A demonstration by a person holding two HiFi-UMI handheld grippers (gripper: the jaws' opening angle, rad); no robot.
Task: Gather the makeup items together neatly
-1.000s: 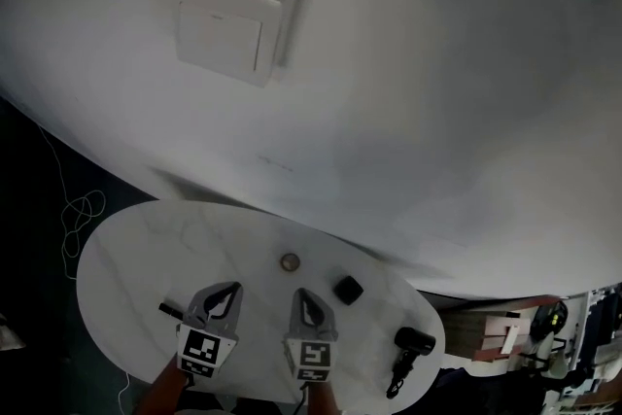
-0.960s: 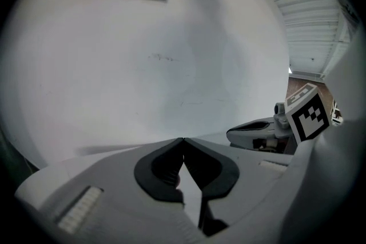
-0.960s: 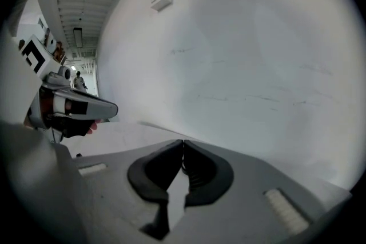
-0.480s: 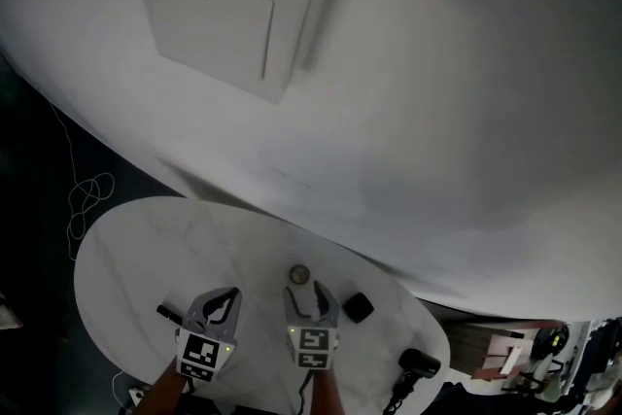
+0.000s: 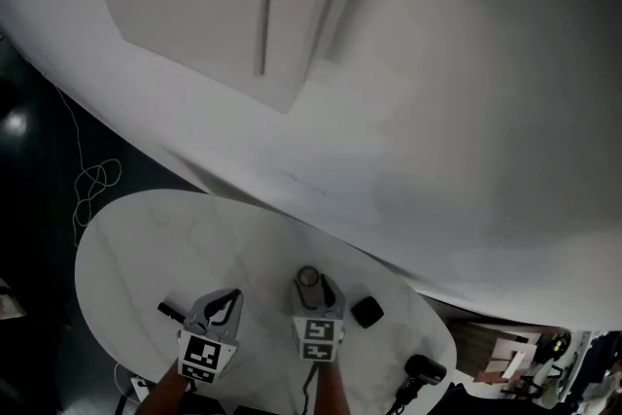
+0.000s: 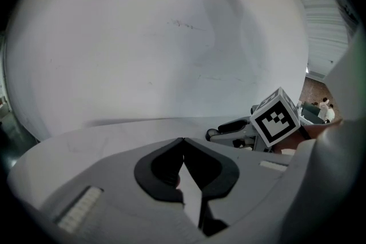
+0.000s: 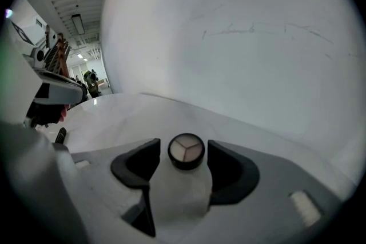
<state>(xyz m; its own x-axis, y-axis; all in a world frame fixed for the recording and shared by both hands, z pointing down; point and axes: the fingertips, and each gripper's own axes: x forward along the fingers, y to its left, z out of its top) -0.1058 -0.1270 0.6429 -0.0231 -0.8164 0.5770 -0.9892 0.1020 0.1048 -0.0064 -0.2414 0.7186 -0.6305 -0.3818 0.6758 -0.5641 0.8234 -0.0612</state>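
The white oval table stands against a pale curved wall. A black hair dryer lies at the table's 4 o'clock edge in the head view. The left gripper has its fingertips pressed together with nothing between them. The right gripper, at its 3 o'clock, has just been opening its jaws, and they now stand spread. The round compact lies on the table between those fingertips. In the right gripper view it sits midway, with a gap to each pad, so neither touches it. A black square case rests at 4 o'clock of the compact. A small black tube lies at 9 o'clock of the left gripper.
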